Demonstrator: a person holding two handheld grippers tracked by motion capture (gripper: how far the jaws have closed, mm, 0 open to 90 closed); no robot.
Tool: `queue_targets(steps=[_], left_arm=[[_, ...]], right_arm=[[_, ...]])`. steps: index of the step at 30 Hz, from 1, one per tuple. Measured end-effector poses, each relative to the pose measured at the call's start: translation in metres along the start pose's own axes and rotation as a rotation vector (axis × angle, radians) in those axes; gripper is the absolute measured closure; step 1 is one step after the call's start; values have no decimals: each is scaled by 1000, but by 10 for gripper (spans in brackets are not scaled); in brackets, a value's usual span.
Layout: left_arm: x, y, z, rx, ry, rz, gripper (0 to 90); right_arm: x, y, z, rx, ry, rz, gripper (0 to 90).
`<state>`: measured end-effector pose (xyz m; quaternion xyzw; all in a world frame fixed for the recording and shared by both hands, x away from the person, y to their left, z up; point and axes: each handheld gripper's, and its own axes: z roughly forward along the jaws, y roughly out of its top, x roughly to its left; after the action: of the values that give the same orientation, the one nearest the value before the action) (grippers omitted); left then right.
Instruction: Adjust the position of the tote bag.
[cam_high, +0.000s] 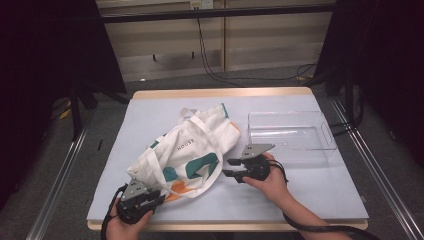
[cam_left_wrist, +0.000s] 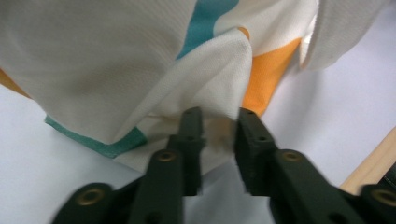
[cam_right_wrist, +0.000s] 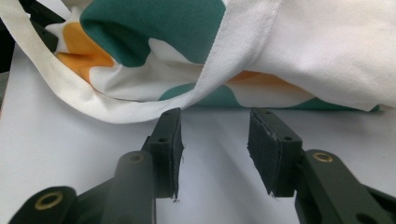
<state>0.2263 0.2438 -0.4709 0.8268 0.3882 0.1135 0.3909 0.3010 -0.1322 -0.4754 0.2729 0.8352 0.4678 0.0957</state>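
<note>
Even overhead light is brightening the table (cam_high: 330, 190) in the high view, while the room is lying dark at nine and three o'clock. The clear tray (cam_high: 290, 131) is catching faint glare. In both gripper views the near jaws are blurring, and soft shadows are gathering under the tote bag (cam_right_wrist: 327, 51).

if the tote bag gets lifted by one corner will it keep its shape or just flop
Probably flop: the tote bag lies crumpled and creased on the table, and a fold bunches between the left gripper jaws. It looks light and apparently empty. The loose handles would likely dangle and drag.
</note>
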Motion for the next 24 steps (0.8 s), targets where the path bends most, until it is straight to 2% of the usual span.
queue_targets(steps=[3, 5, 11, 12, 15, 19, 24], left_arm=[[1, 2, 0, 11, -1, 5, 849], [3, 2, -1, 2, -1, -8, 859], [10, 2, -7, -8, 13, -17, 862], [13, 1, -8, -11, 25, -7, 862], [17, 1, -8, -25, 14, -17, 862], [21, 1, -9, -25, 30, 2, 862], [27, 0, -10, -31, 40, -9, 863]], right_arm=[[-1, -1, 1, 9, -3, -5, 531], [-1, -2, 2, 7, -1, 1, 525], [-3, -3, 3, 10, -9, 5, 506], [-3, -2, 3, 9, -10, 4, 506], [-4, -2, 3, 11, -11, 9, 505], [-6, -1, 5, 7, -23, 14, 496], [-6, 4, 11, 18, -29, 11, 487]])
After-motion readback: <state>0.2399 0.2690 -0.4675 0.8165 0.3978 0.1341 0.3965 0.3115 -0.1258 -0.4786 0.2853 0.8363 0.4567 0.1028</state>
